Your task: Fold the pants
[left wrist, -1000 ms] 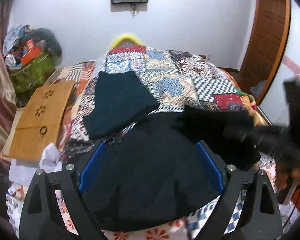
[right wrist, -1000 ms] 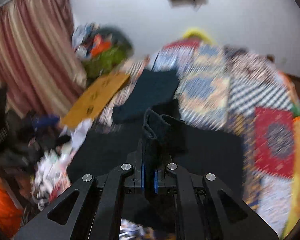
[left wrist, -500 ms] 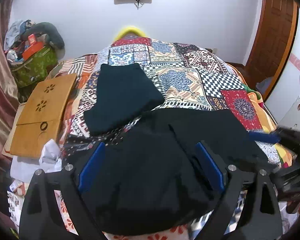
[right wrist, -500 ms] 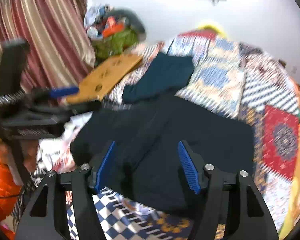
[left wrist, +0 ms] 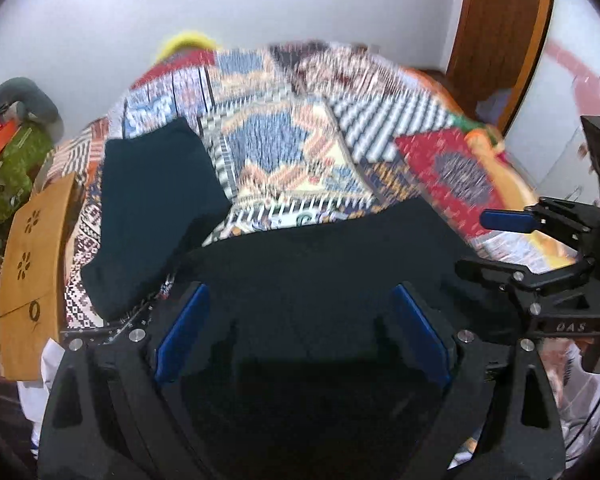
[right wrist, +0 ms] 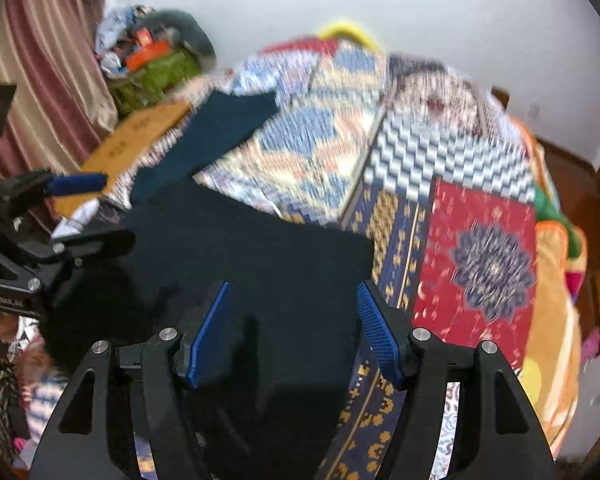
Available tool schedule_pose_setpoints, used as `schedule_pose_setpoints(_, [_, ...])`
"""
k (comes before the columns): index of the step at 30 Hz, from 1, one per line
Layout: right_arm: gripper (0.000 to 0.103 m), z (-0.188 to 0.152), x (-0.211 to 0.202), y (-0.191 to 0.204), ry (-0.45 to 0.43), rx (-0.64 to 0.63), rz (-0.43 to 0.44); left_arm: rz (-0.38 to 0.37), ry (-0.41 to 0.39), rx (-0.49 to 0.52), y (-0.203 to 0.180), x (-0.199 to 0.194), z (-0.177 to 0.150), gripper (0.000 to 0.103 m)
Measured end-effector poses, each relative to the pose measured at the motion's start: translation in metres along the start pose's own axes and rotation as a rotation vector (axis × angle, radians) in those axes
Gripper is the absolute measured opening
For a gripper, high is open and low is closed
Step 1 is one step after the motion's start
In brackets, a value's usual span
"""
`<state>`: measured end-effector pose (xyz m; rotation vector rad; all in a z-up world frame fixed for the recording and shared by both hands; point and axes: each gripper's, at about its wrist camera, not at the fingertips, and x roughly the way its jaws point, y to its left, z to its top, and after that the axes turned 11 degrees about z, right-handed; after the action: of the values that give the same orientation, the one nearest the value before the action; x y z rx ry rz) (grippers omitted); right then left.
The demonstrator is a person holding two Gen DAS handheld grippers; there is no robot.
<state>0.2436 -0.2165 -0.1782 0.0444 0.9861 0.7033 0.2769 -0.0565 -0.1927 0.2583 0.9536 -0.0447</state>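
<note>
Left gripper (left wrist: 300, 332) gapes wide over the black pants (left wrist: 320, 280) — nothing pinched. Right gripper (right wrist: 292, 328) stands parted too (blue pads clear of cloth), pants low and centre in its frame. Folded dark garment (left wrist: 152, 208) upper left, on the patchwork bedspread (left wrist: 300, 140).

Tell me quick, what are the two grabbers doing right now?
Left gripper: open, holding nothing, above the black pants.
Right gripper: open, holding nothing, also over the pants.
</note>
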Motion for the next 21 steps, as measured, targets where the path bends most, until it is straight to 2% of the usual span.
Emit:
schedule_pose_setpoints(4, [0.063, -0.009, 0.031, -0.015, 0.075, 0.026, 0.009, 0.066, 0.057, 0.049, -0.007, 0.030, -0.006, 0.093])
schedule_pose_setpoints(6, [0.068, -0.013, 0.030, -0.018, 0.044, 0.035, 0.019, 0.100, 0.061, 0.076, -0.009, 0.037, -0.016, 0.094])
schedule_pose_setpoints(12, [0.069, -0.027, 0.019, -0.025, 0.041, 0.071, 0.048, 0.099, 0.034, 0.053, 0.002, 0.028, -0.031, 0.094])
schedule_pose_setpoints(17, [0.069, -0.042, 0.004, -0.023, 0.037, 0.063, 0.004, 0.099, 0.019, 0.019, 0.006, 0.015, -0.047, 0.094])
schedule_pose_setpoints(21, [0.069, -0.046, -0.005, -0.019, 0.050, 0.059, -0.032, 0.088, 0.022, -0.016, 0.010, 0.004, -0.063, 0.099])
